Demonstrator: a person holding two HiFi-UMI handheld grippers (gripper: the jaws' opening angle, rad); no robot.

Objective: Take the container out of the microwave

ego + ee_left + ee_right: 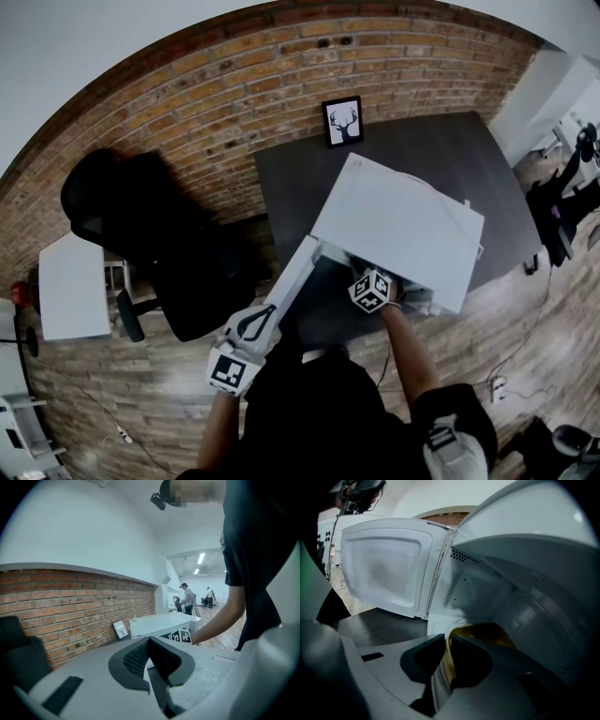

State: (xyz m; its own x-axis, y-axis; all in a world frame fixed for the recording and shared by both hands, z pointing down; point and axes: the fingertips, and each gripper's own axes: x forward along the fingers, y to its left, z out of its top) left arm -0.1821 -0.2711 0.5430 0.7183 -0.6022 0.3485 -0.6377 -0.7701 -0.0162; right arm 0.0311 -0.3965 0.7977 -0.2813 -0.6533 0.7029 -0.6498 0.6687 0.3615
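Head view: white microwave (403,225) on a dark table (487,178), door (292,277) swung open toward the person. The right arm reaches into the cavity, and the microwave's top hides what is inside. The left claw (251,326) sits at the door's outer end.

Right gripper view only: the container (483,632) is inside the microwave, low and toward the front. The right claw (446,663) is narrowed onto its near wall, one pad outside and one inside, both against it. The door's pale inner panel stands open at left in this view.

Left gripper view only: the left claw's pads meet at the tips, and I can make out nothing between them. Beyond it are the microwave seen side-on and two people (187,597) far off in a bright room.

Container: amber-yellow, rounded, with a thin, partly see-through wall. Its far side is cut off by the claw.

Surroundings: a brick wall (216,103) behind the table, a small framed deer picture (342,121) leaning against it, a black office chair (141,234) to the left, and a wood plank floor (122,375).
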